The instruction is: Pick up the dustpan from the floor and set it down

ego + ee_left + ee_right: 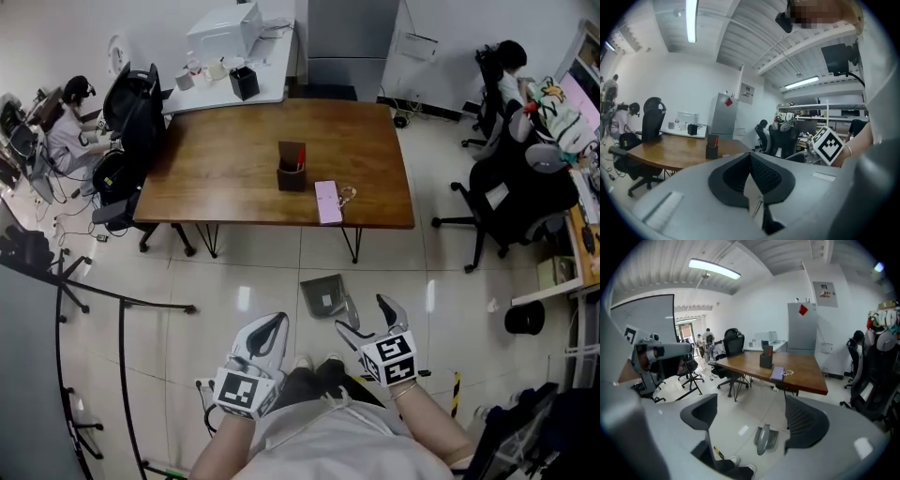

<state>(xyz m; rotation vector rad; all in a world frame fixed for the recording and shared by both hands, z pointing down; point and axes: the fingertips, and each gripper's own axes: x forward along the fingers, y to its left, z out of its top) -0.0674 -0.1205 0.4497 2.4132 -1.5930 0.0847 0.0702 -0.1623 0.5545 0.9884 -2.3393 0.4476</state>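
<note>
- We find the dustpan (327, 296) lying flat on the floor, on the near side of the wooden table (234, 159). Its handle is turned toward the person.
- The right gripper (362, 313) hangs just near of the dustpan and is tipped downward at it. Its jaws stand wide apart with nothing pressed between the pads. In the right gripper view the handle shows through the gap, down on the floor beyond, not yet touched.
- We judge this spread and tilt to be set for taking the handle, so the pick-up has not begun.
- The left gripper (267, 333) sits to the left of the dustpan, apart from it. Its jaws are closed together on nothing. We judge it idle and kept out of the right gripper's way.
- The tiled floor (253, 272) is pale and glossy and mirrors the ceiling lights. We judge it slick enough for the dustpan to slide if nudged.
- The room is an open office. The table bears a dark pen holder (292, 167) and a pink flat case (328, 202).
- Black office chairs (131, 103) stand at left and right, with seated people at the far left and far right.
</note>
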